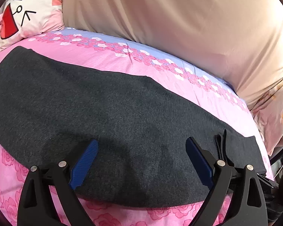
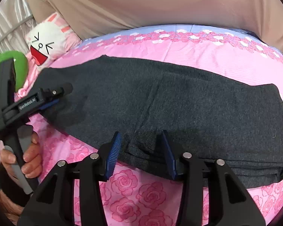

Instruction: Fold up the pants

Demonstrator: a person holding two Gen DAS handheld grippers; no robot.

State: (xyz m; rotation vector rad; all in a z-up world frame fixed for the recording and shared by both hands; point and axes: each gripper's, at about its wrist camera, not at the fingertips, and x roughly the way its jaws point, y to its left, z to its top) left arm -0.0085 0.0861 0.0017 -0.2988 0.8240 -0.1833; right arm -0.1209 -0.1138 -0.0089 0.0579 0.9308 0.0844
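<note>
Dark grey pants (image 1: pixel 103 103) lie flat in a long band on the pink rose-print sheet (image 1: pixel 107 60). My left gripper (image 1: pixel 141 141) hovers over their near part, its blue pads wide apart with nothing pinched. In the right wrist view the pants (image 2: pixel 188 98) show a lengthwise fold with stacked layers at the near edge. My right gripper (image 2: pixel 141 133) stands open astride that near edge. A small ridge of cloth sits between its pads, untouched by them. The left gripper (image 2: pixel 66 90) reaches onto the pants' left end, held by a hand (image 2: pixel 30 156).
A white pillow with a cartoon face (image 1: pixel 26 13) (image 2: pixel 45 45) lies at the far left. Bulky beige bedding (image 1: pixel 179 22) (image 2: pixel 141 1) lines the far side of the bed. A green plush object (image 2: pixel 20 66) sits at the left behind the left gripper.
</note>
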